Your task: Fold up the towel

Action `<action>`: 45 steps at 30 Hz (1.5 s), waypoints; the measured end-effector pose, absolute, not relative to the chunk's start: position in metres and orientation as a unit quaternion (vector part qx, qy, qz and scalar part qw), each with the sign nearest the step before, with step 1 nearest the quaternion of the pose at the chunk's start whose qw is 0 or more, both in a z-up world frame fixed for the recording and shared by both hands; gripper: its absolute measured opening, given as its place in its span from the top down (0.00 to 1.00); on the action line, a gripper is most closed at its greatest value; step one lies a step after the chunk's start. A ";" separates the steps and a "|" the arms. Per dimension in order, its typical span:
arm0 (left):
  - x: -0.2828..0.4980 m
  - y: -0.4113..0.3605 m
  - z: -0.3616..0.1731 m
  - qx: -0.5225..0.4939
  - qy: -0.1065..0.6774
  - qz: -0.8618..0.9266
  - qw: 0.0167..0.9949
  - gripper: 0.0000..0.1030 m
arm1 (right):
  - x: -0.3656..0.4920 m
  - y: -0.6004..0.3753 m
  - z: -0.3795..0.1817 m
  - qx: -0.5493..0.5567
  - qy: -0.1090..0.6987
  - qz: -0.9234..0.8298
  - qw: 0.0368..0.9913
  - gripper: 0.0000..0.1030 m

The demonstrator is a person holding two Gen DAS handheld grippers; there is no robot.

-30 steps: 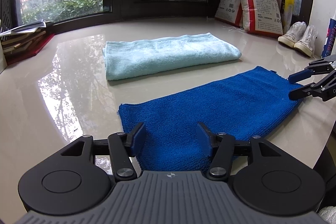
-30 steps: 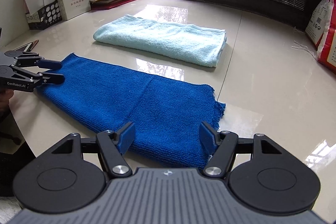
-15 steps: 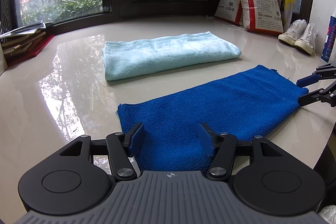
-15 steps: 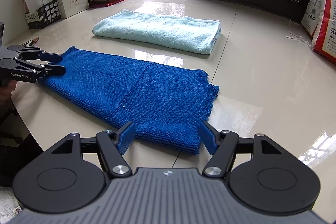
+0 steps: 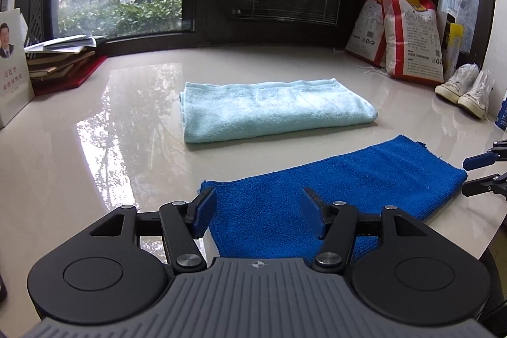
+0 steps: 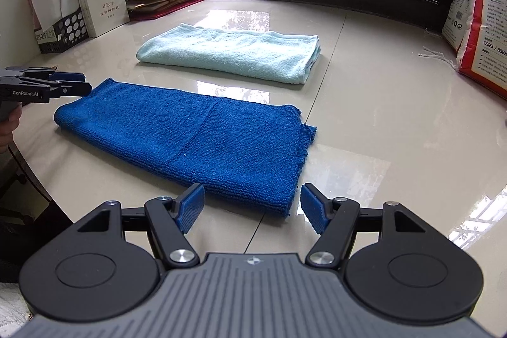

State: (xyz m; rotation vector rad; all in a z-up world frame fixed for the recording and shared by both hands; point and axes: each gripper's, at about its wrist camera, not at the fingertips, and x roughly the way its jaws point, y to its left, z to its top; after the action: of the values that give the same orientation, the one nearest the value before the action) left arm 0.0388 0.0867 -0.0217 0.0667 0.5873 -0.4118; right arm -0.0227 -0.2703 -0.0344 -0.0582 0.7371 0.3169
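Note:
A dark blue towel (image 5: 336,195) (image 6: 196,135) lies folded in a long strip on the glossy beige table, near its front edge. My left gripper (image 5: 258,216) is open and empty at the towel's left end; it also shows at the left edge of the right wrist view (image 6: 85,84). My right gripper (image 6: 252,206) is open and empty, just off the towel's near right corner; it also shows at the right edge of the left wrist view (image 5: 465,176), level with the towel's right end. Neither gripper holds the towel.
A folded light blue towel (image 5: 269,110) (image 6: 234,51) lies further back. Stacked books (image 5: 60,59) and a file rack (image 6: 63,21) stand at the left, rice bags (image 5: 408,30) and white shoes (image 5: 462,87) at the right. The table's front edge (image 6: 35,173) is close.
Both grippers have drawn back and up from the blue towel's ends. The towel lies flat and still. Both views now look from a little higher.

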 end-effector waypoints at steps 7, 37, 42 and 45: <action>0.021 0.093 -0.021 0.017 0.319 -0.166 0.933 0.41 | -0.021 -0.268 -0.035 -0.023 0.356 0.156 0.921 0.34; -0.008 0.123 -0.041 -0.284 0.363 -0.035 0.887 0.59 | -0.023 -0.253 -0.034 -0.011 0.352 0.164 0.921 0.34; -0.014 0.105 -0.025 -0.210 0.337 -0.058 0.916 0.59 | -0.021 -0.266 -0.037 0.007 0.354 0.140 0.925 0.34; -0.018 0.079 -0.011 -0.145 0.315 -0.092 0.933 0.59 | -0.022 -0.273 -0.035 0.003 0.353 0.134 0.926 0.34</action>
State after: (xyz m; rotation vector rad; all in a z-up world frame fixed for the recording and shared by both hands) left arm -0.0179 0.0786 -0.0110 -0.2970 0.6447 -0.1876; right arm -0.0222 -0.2732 -0.0349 0.0061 0.7237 0.2745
